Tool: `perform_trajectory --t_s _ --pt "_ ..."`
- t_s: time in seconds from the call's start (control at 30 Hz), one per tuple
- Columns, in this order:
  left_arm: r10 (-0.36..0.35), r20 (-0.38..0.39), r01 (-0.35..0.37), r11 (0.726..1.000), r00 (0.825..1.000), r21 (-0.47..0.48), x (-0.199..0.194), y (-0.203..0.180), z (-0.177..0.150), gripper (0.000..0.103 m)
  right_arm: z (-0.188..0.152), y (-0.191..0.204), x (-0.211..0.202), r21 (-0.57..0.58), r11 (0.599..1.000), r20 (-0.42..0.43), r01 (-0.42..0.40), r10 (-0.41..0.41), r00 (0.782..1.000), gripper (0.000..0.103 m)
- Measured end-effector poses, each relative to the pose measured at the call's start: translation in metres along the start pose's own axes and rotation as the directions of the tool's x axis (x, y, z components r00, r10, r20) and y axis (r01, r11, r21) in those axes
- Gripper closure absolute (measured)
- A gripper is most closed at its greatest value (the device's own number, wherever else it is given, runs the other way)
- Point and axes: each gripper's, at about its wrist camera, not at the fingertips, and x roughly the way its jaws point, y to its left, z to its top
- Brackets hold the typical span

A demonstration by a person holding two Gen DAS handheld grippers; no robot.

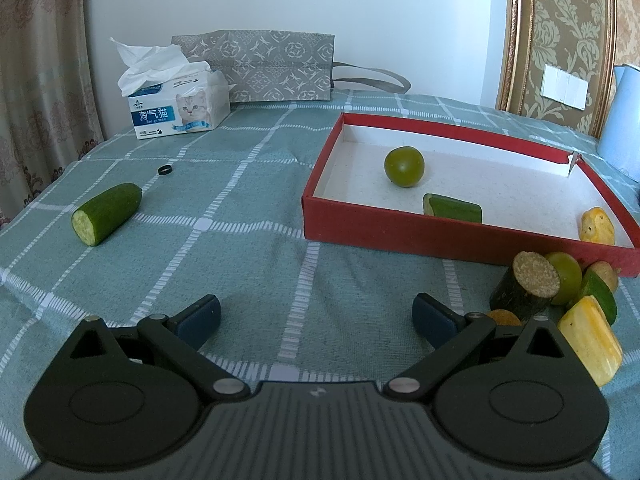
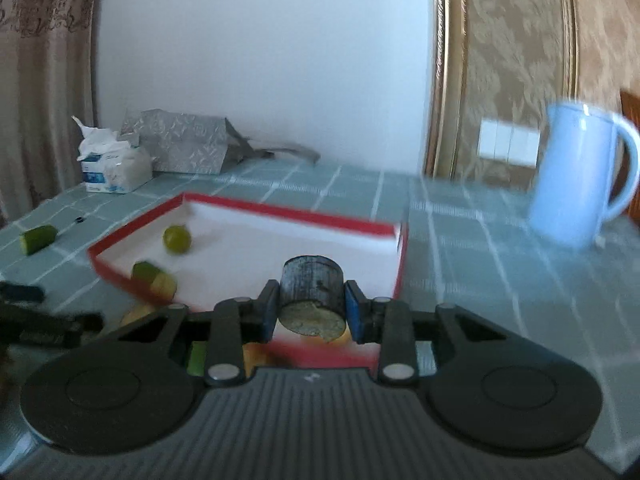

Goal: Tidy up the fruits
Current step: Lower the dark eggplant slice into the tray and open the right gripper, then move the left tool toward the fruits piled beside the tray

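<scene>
1. Right gripper point(image 2: 311, 309) is level over the red box point(image 2: 384, 229)'s near edge, jaws clenched on a dark cut cylinder point(image 2: 312, 292), possibly sugarcane.
2. Left gripper point(image 1: 316, 314) hovers low above the tabletop point(image 1: 240, 248), jaws released.

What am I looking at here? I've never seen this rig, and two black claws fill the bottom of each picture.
Those claws are hand-held grippers: a person carries one in each hand, with a wide-angle camera looking forward along each one's two fingers. One picture comes from each camera.

The left gripper is open and empty above the green checked tablecloth. The right gripper, in a blurred picture, is shut on a dark cylindrical piece over the red box.

The box already contains a green round fruit, a cucumber piece and a yellow piece. Another cucumber piece lies loose on the cloth, and more pieces are piled before the box.
</scene>
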Motion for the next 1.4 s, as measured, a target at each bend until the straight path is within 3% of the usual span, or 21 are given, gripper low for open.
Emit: perform_trajectory --t_s 0.33,0.67,0.7,0.77,0.9,1.03,1.2,1.4 --pt "0.0 0.0 0.0 1.0 1.0 0.0 0.0 0.0 0.0 0.0 0.028 0.016 0.106 -0.037 0.999 -0.15 0.036 -0.041 0.988 0.071" --pt "0.0 0.0 0.0 1.0 1.0 0.0 0.0 0.0 0.0 0.0 0.027 0.032 0.142 -0.044 0.998 -0.217 0.054 -0.062 0.974 0.069" --pt "0.0 0.0 0.0 1.0 1.0 0.0 0.0 0.0 0.0 0.0 0.027 0.032 0.14 -0.045 0.997 -0.217 0.057 -0.065 0.974 0.063" --pt "0.0 0.0 0.0 1.0 1.0 0.0 0.0 0.0 0.0 0.0 0.029 0.03 0.129 -0.035 0.996 -0.164 0.082 -0.087 0.983 0.028" --pt "0.0 0.0 0.0 1.0 1.0 0.0 0.0 0.0 0.0 0.0 0.031 0.022 0.09 0.001 0.996 -0.061 0.095 -0.094 0.994 0.023" --pt "0.0 0.0 0.0 1.0 1.0 0.0 0.0 0.0 0.0 0.0 0.014 0.008 0.041 0.077 0.996 0.005 0.045 -0.045 0.999 0.005" --pt "-0.005 0.003 0.005 1.0 1.0 -0.006 0.0 0.0 0.0 0.0 -0.022 0.0 -0.001 0.115 0.991 0.063 0.065 -0.072 0.995 0.005" --pt "0.009 0.007 -0.008 0.999 1.0 -0.036 -0.001 0.006 0.0 0.0 -0.041 0.0 -0.025 0.145 0.988 0.099 -0.046 0.032 0.995 0.011"
